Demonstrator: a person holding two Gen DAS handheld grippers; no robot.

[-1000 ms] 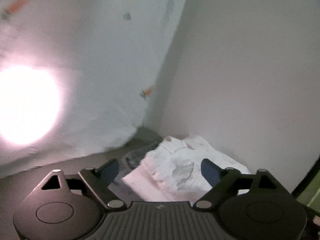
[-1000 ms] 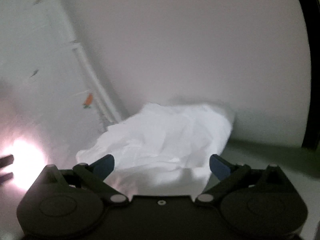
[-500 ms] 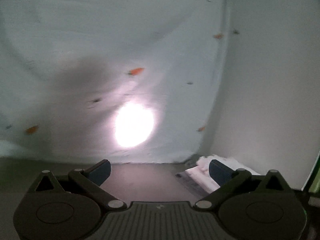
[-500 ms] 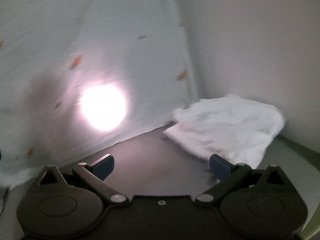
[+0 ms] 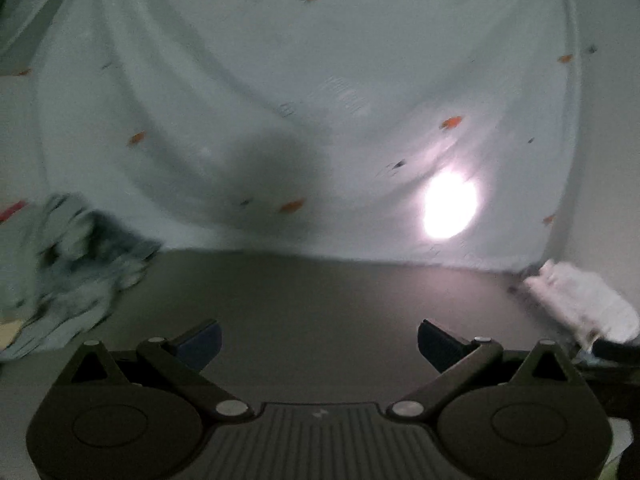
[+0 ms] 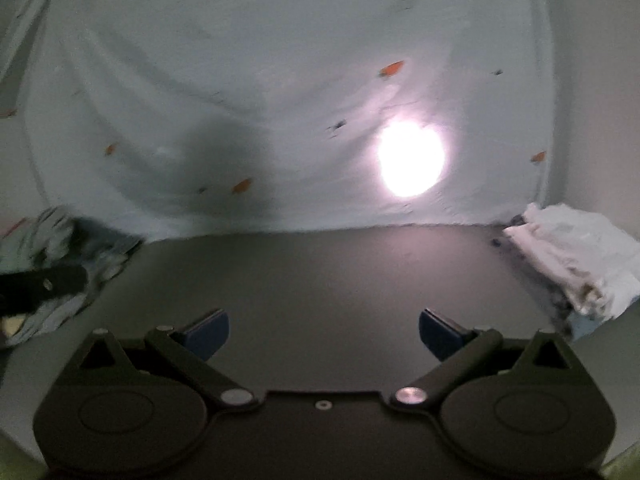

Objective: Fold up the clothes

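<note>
A folded white garment [image 6: 572, 256] lies at the right end of the dark table, by the wall corner; the left wrist view shows the folded white garment [image 5: 580, 300] small at its right edge. A rumpled pile of blue-grey clothes [image 5: 68, 276] sits at the table's left end, and the right wrist view has the pile [image 6: 60, 264] at its left edge, blurred. My left gripper [image 5: 318, 342] is open over the bare tabletop, nothing between its blue pads. My right gripper [image 6: 324, 334] is open too, likewise over bare table. Part of the left gripper's dark body [image 6: 36, 286] crosses the pile.
A pale sheet [image 5: 320, 100] with small orange and dark motifs hangs behind the table, lit by a bright glare spot [image 5: 450, 210]. The dark tabletop [image 6: 320, 272] stretches between the two clothes heaps. A plain wall [image 6: 600, 80] stands at the right.
Both views have swung left, away from the white garment that filled them, which now sits at the right edge. The clothes pile on the left has come into view. Both grippers stay open.
</note>
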